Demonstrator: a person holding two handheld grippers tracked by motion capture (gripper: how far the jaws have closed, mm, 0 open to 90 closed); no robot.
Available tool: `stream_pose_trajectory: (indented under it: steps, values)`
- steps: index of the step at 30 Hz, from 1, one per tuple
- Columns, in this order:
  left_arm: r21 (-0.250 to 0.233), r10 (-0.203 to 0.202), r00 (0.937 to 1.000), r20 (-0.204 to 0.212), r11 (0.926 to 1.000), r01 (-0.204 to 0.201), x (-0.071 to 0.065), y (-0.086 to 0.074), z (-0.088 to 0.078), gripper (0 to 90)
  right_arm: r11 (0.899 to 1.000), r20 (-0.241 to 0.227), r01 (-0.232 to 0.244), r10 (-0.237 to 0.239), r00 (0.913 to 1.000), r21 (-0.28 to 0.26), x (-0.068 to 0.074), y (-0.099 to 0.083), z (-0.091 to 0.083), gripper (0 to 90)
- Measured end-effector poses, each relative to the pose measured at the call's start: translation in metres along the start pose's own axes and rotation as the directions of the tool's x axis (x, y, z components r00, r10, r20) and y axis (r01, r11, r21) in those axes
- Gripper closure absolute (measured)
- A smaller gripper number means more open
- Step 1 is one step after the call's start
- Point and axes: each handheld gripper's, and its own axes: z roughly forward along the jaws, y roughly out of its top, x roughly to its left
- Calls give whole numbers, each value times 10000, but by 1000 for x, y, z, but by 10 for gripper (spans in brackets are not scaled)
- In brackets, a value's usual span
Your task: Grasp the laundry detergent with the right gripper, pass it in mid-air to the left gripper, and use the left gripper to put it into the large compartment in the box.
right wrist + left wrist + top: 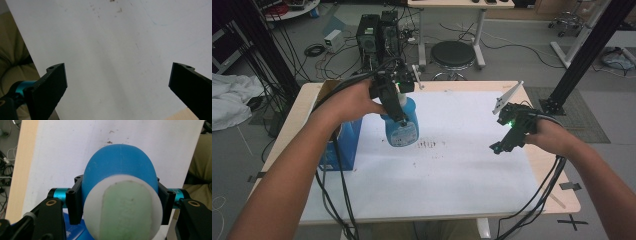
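My right gripper (pixel 496 148) hangs over the right part of the worktop (pixel 447 200), toward the right edge, its tips pointing down and left at the white sheet (pixel 452 165) that covers most of the top. Its jaws stand wide apart with nothing between them; in the right gripper view I see bare white sheet in the gap, with a few dark specks farther off and a strip of the wooden edge at the lower right.

My left gripper (pixel 398 114) sits farther in, over the left half of the worktop, nearer the far edge than the near one. It is clenched on the blue bottle (pixel 402 127), the jaws pressing its two sides. In the left gripper view the bottle (pixel 120 167) bulges between the jaws, with a white round part with a pale green patch (pixel 125 210) in front. From above, the bottle hangs roughly upright below my hand; I cannot tell whether its base touches the sheet.

Just left of the bottle a blue box (pixel 346 145) stands near the left edge. A patch of dark specks (pixel 429 145) marks the sheet just right of the bottle.
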Motion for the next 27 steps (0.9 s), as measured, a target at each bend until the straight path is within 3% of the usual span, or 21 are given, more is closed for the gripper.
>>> stream_pose_trajectory:
  steps: [3, 6, 8, 10, 11, 12, 13, 18, 19, 20, 21, 24, 25, 26, 27]
  values:
    - [113, -215, 9997, -67, 9997, 216, 4, -2, -6, 384, 9988, 228, 270, -280, 9993, 419, 0, -5, -1, 8]
    - [270, -753, 9969, -216, 9967, 759, 10, -6, -16, 384, 9970, 310, 324, -346, 9989, 706, -3, -11, -5, 8]
    - [292, -1215, 9918, -391, 9920, 1227, 16, -10, -24, 384, 9973, 332, 381, -402, 9986, 632, -4, -14, -9, 8]
    - [295, -1793, 9821, -570, 9830, 1812, 21, -14, -33, 384, 9979, 396, 302, -325, 9987, 570, -5, -17, -12, 8]
    - [295, -1793, 9821, -570, 9830, 1812, 21, -14, -33, 384, 9979, 396, 302, -325, 9987, 570, -5, -17, -12, 8]
    - [271, -2781, 9577, -742, 9594, 2807, 28, -22, -45, 384, 9985, 401, 284, -303, 9987, 478, -5, -18, -16, 8]
    - [252, -2954, 9520, -804, 9542, 2982, 29, -24, -49, 384, 9986, 363, 321, -336, 9988, 415, -5, -18, -16, 8]
    - [256, -3900, 9116, -1301, 9178, 3963, 35, -40, -69, 384, 9978, 217, 460, -471, 9987, 476, -6, -17, -15, 8]
    - [219, -4108, 9014, -1366, 9085, 4173, 37, -44, -72, 384, 9977, 168, 460, -469, 9988, 501, -6, -16, -14, 8]
    - [164, -4382, 8872, -1443, 8954, 4449, 38, -49, -77, 384, 9975, 129, 503, -510, 9986, 491, -7, -16, -14, 8]
    - [148, -4457, 8834, -1446, 8917, 4523, 39, -51, -79, 383, 9974, 93, 519, -524, 9986, 498, -7, -15, -14, 8]
    - [-21, -5242, 8368, -1578, 8476, 5306, 45, -65, -92, 384, 9970, 83, 605, -609, 9981, 480, -7, -14, -13, 8]
    - [-21, -5242, 8368, -1578, 8476, 5306, 45, -65, -92, 384, 9970, 83, 605, -609, 9981, 480, -7, -14, -13, 8]
    - [-45, -5728, 8025, -1672, 8143, 5804, 48, -73, -98, 384, 9970, 87, 615, -619, 9980, 476, -7, -14, -12, 8]
    - [-42, -5957, 7838, -1757, 7966, 6045, 50, -78, -102, 384, 9968, 84, 607, -612, 9981, 528, -7, -13, -11, 8]
